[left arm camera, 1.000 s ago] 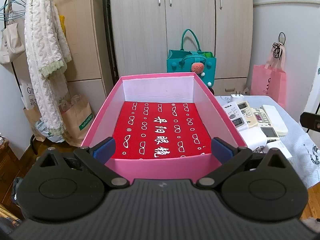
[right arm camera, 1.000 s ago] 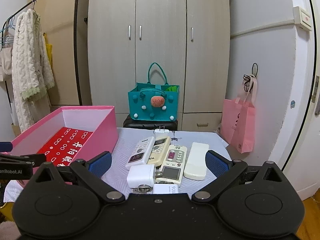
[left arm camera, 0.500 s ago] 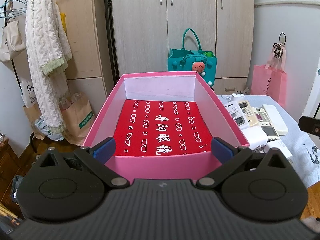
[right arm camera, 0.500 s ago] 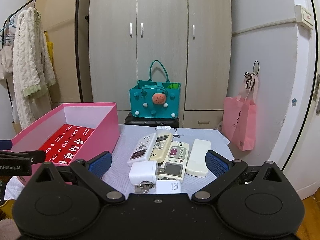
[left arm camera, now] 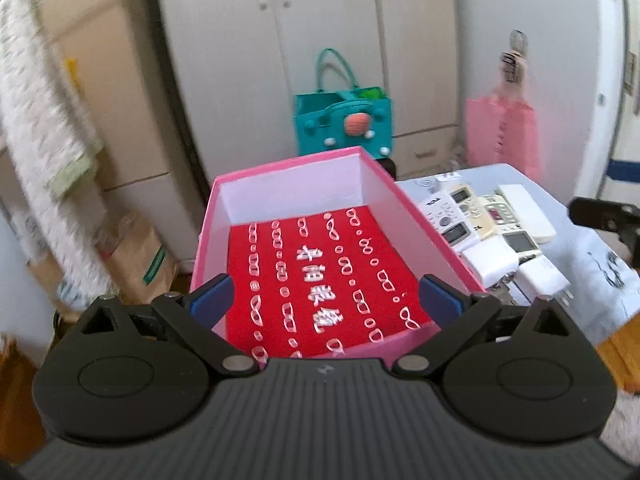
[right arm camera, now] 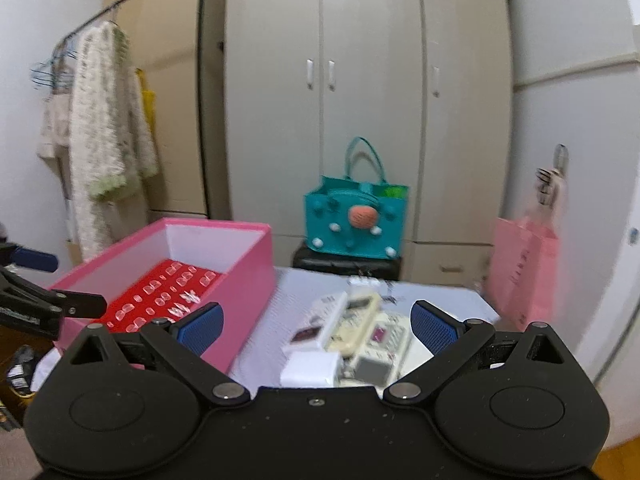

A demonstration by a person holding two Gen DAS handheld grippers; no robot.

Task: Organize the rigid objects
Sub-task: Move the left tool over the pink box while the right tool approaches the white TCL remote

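Far left, a cream knit garment (right arm camera: 108, 152) hangs on a rack, w/ a brown paper bag (left arm camera: 138, 256) on the floor below it. Next, the left gripper (left arm camera: 324, 300) hovers over the near end of the pink box (left arm camera: 400, 200) – jaws spread wide, nothing btwn them. The box sits open on the table's left side, a red cloth w/ white glasses print (left arm camera: 320, 268) lining its floor; nothing else inside. Just right of the box, on the pale tablecloth (right arm camera: 276, 320), lies the cluster of remotes (left arm camera: 476, 220) side by side, touching, w/ two white chargers (left arm camera: 490, 264) at the near end – one has its prongs showing. The right gripper (right arm camera: 316, 326) hangs above that cluster, also wide open & empty; its view is blurred, so small details of the remotes can't be read. Behind the table, a teal bag (right arm camera: 356, 220) stands before the wardrobe (right arm camera: 360, 80). Far right, a pink bag (right arm camera: 524, 268) hangs on the wall.
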